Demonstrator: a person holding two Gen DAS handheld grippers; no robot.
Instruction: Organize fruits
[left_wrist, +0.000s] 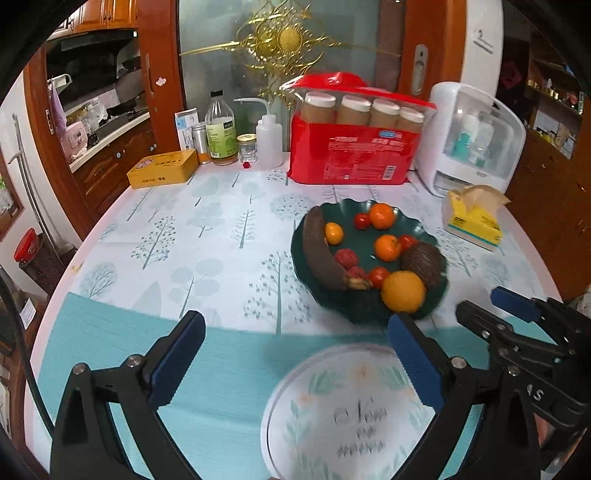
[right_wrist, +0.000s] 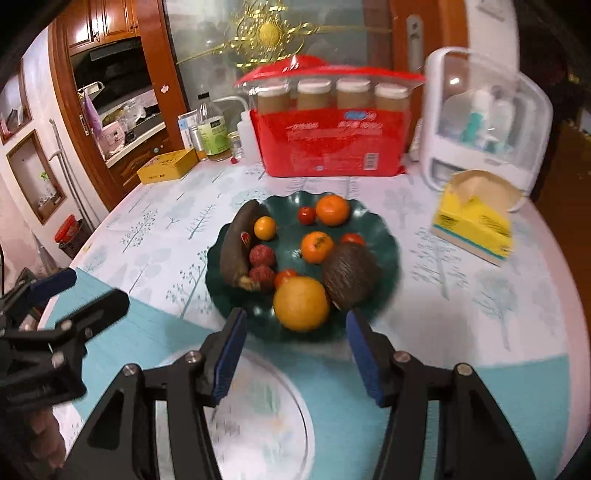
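Hovering over the tree-print bench, your left claw gapes wide and empty above the pale round floral plate. To its right, the dark green scalloped fruit dish lies just ahead of your right claw, half-open, nothing held. The large round orange sits dead ahead, nearest that right claw.
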